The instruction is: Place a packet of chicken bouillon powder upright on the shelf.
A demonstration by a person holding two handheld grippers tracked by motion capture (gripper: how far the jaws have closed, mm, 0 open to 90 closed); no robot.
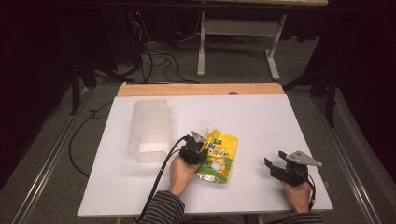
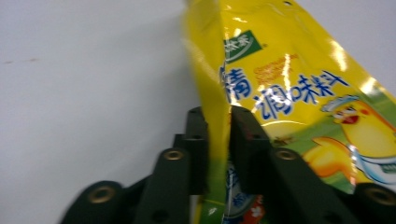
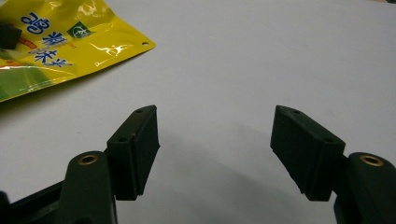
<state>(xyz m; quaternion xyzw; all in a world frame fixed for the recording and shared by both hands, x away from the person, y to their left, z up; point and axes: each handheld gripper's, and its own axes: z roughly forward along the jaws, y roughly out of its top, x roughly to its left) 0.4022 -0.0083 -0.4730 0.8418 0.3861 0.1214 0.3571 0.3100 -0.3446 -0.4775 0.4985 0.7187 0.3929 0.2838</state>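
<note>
A yellow spouted pouch (image 1: 219, 156) with blue lettering lies near the middle of the white table. My left gripper (image 1: 194, 150) is shut on its left edge. In the left gripper view the pouch (image 2: 289, 93) has its thin side seam pinched between the two black jaws, at the left gripper (image 2: 218, 122). My right gripper (image 1: 275, 169) rests open at the table's right front, well apart from the pouch. The right gripper (image 3: 215, 126) has bare table between its jaws, and the pouch (image 3: 56, 46) lies at the upper left of that view.
A translucent plastic container (image 1: 150, 130) lies on its side at the table's left, just beyond my left hand. The white table (image 1: 261, 116) ends in a wooden strip at the far edge. Cables and a desk frame sit on the floor beyond.
</note>
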